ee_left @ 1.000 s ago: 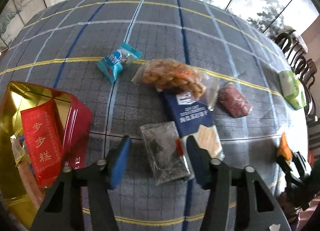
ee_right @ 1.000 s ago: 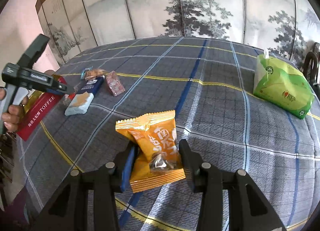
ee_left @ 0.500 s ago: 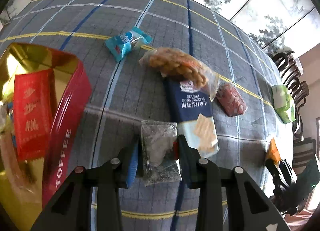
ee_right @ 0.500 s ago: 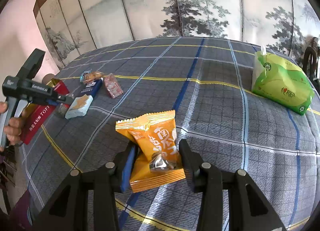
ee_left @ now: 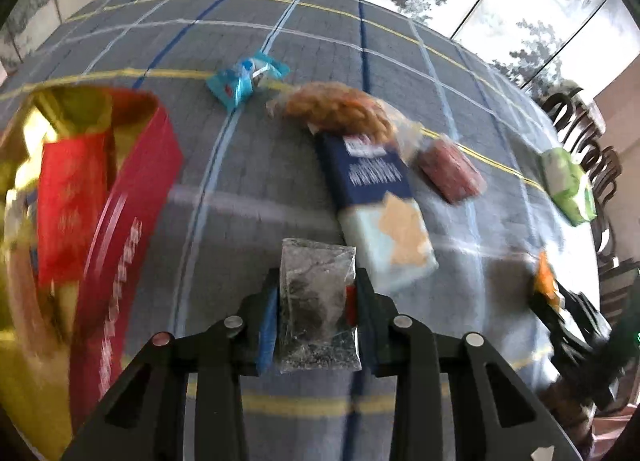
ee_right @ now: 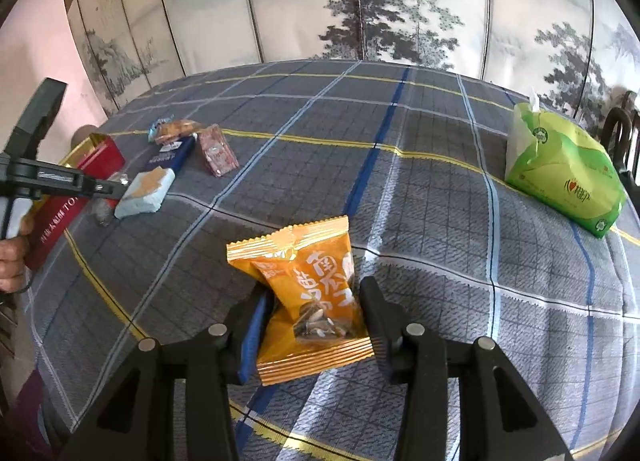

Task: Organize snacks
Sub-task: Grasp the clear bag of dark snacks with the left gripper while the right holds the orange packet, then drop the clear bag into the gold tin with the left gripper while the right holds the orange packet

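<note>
My left gripper (ee_left: 316, 301) has its jaws closing on a clear packet of dark bits (ee_left: 316, 281), with both pads pressed on the packet's sides. To its left stands the open red toffee tin (ee_left: 132, 221) with a gold inside and a red packet in it. In the right wrist view my right gripper (ee_right: 312, 313) grips an orange seed packet (ee_right: 308, 269) just over the cloth, and its jaws are starting to open. That view also shows the left gripper (ee_right: 108, 189) beside the tin (ee_right: 96, 157), held by a hand (ee_right: 12, 257).
On the checked tablecloth lie a teal candy (ee_left: 244, 77), a bag of fried twists (ee_left: 340, 109), a blue cracker pack (ee_left: 376, 197) and a dark red packet (ee_left: 450, 171). A green tissue pack (ee_right: 560, 173) sits at the far right. Folding screens stand behind the table.
The left gripper's jaws went from wide apart around the clear packet to pressed on it, and it shifted across the table by the tin. The right gripper kept still with the orange packet.
</note>
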